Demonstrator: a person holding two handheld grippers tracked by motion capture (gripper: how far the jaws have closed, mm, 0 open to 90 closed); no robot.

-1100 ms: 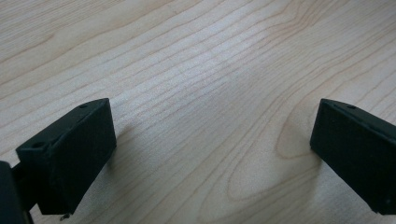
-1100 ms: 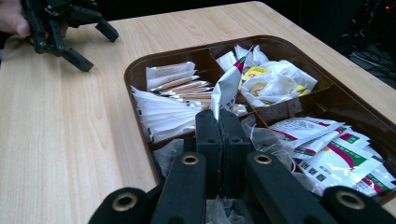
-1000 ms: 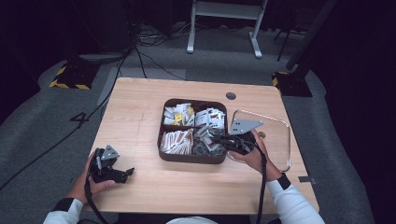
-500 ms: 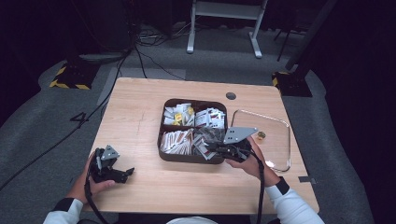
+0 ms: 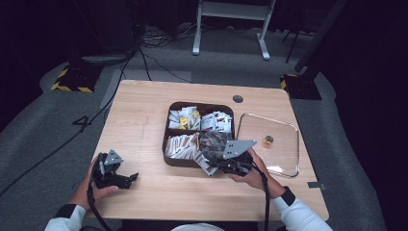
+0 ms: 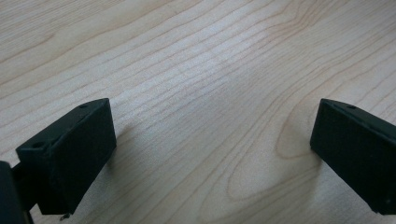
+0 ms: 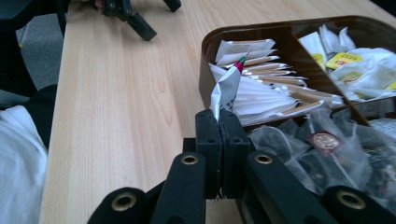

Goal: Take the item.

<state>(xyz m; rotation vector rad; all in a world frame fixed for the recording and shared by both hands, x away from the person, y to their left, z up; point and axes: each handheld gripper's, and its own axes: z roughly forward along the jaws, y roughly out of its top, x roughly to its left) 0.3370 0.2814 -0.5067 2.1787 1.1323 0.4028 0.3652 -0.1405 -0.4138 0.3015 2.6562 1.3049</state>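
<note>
A brown tray (image 5: 201, 103) with several compartments of tea bags and sachets stands mid-table. My right gripper (image 5: 210, 168) hovers at the tray's near edge, shut on a thin white sachet (image 5: 206, 169). In the right gripper view the sachet (image 7: 227, 91), with a red and green tip, sticks up from between the closed jaws of the right gripper (image 7: 219, 123), beside the tray's wall (image 7: 205, 60). My left gripper (image 5: 131, 178) rests on the table at the near left. In its own view the left gripper (image 6: 210, 135) is open over bare wood.
A clear glass lid (image 5: 284, 159) with a small gold knob (image 5: 268, 141) lies right of the tray. A dark round hole (image 5: 237, 98) marks the far part of the wooden table (image 5: 144, 115). Cables and a stand's legs are on the floor beyond.
My right gripper has drawn back from over the tray toward the near edge, slightly left and lower, with the sachet still pinched. The left gripper has stayed put.
</note>
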